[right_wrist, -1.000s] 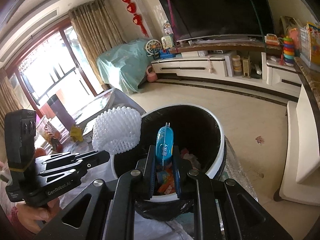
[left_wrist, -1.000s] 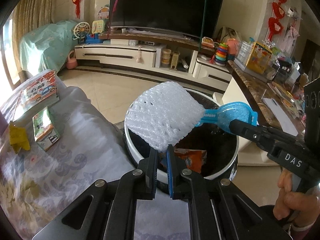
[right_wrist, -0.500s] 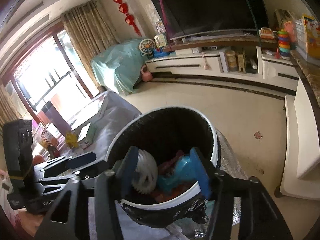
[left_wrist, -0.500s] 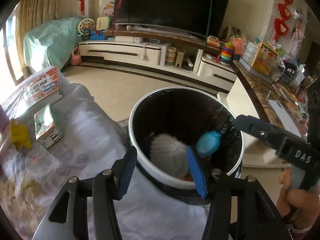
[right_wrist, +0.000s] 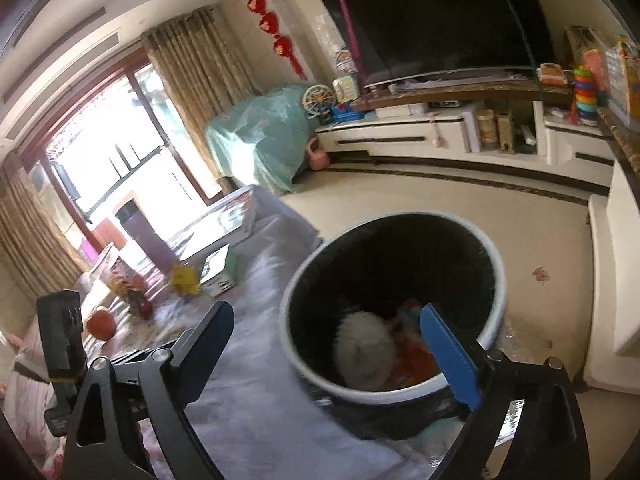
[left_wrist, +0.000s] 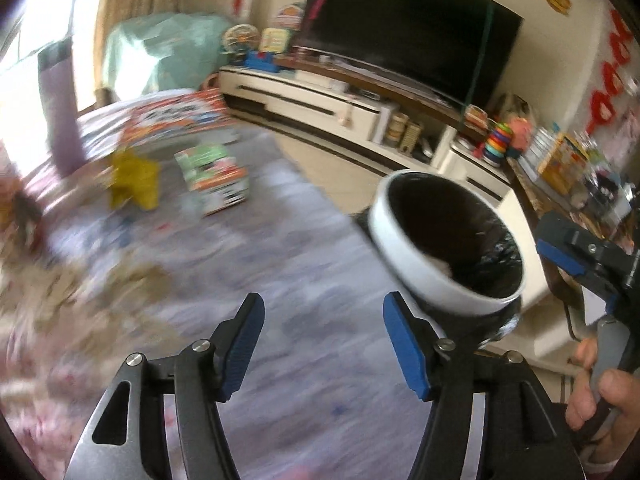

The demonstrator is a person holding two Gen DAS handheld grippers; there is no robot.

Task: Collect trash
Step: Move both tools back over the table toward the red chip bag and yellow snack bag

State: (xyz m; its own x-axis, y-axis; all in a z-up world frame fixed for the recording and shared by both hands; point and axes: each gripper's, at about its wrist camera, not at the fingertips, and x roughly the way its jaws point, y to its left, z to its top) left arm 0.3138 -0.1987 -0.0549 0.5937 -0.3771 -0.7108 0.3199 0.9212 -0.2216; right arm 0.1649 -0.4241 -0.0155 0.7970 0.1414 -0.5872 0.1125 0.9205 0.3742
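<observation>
The white trash bin [left_wrist: 408,256] with a black liner stands beside the cloth-covered table [left_wrist: 240,280]; it also shows in the right wrist view [right_wrist: 308,364]. Inside it lies the white foam net [right_wrist: 364,352] on orange wrappers [right_wrist: 416,360]. My left gripper [left_wrist: 322,340] is open and empty over the tablecloth, left of the bin. My right gripper [right_wrist: 332,344] is open and empty above the bin's near rim. On the table lie a yellow crumpled wrapper [left_wrist: 134,184] and a green-orange carton [left_wrist: 214,178].
A large printed box [left_wrist: 176,116] and a purple bottle [left_wrist: 60,116] stand at the table's far end. An orange fruit [right_wrist: 100,324] and a snack packet [right_wrist: 128,288] lie near my left hand. A TV cabinet [right_wrist: 440,140] runs along the far wall.
Both grippers let go: the foam net and the blue packet dropped into the bin. The left gripper has swung left over the table, blurring its view. The right stays above the bin.
</observation>
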